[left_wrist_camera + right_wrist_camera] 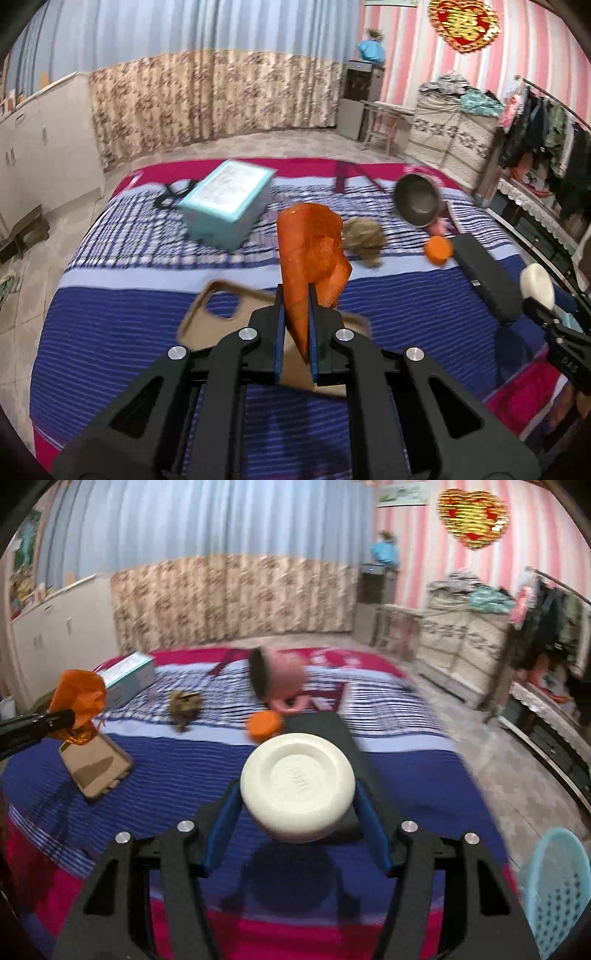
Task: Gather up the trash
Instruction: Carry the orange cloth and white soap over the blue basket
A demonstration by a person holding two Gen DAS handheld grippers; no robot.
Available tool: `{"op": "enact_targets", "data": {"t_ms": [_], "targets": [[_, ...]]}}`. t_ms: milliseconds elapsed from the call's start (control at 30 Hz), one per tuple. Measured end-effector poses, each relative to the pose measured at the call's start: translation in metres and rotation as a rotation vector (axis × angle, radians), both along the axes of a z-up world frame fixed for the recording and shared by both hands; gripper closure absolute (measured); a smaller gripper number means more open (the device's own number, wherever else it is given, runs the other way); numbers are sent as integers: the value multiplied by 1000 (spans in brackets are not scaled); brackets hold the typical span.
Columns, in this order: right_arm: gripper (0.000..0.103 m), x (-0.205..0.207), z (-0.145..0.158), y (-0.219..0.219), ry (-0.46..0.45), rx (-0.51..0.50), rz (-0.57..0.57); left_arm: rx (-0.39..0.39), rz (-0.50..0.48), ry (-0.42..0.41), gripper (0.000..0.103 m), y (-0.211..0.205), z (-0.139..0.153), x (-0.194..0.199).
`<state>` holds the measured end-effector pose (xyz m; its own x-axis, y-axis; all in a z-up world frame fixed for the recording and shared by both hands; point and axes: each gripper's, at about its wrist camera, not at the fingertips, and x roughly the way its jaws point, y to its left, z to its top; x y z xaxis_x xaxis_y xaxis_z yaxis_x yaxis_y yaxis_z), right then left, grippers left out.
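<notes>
My left gripper [296, 299] is shut on a crumpled orange wrapper [310, 243] and holds it above the bed; the wrapper also shows at the left of the right wrist view [79, 694]. My right gripper [297, 794] is shut on a round cream-white lid-like disc [297, 786], held above the bed; the disc also shows at the right edge of the left wrist view [537, 286]. A brown crumpled wad [364, 240] and an orange round cap [438, 250] lie on the bedspread [147, 314].
On the bed lie a tan phone case [94, 766], a teal box [229, 203], a tipped pink mug [277, 675] and a black flat case [484, 277]. A light blue perforated basket [557, 890] stands on the floor at the right. Cabinets stand at the left, a clothes rack at the right.
</notes>
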<state>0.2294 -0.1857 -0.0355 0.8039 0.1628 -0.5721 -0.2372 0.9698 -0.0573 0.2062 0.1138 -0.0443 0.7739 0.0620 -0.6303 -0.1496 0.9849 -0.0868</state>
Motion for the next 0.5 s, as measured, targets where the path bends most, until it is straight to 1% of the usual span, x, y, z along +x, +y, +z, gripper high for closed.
{"op": "enact_targets", "data": {"t_ms": [167,267,500], "targets": [[42,-29,22,-70,-63,3,-142,12,-96,-31,94,-50,16,5],[42,-47,31,-113,-86,3,-229,25,-173,-59,94,-94,27,8],[42,-83,34,-195,-95,2,-407,41,-353,-93,94,-190,40,11]]}}
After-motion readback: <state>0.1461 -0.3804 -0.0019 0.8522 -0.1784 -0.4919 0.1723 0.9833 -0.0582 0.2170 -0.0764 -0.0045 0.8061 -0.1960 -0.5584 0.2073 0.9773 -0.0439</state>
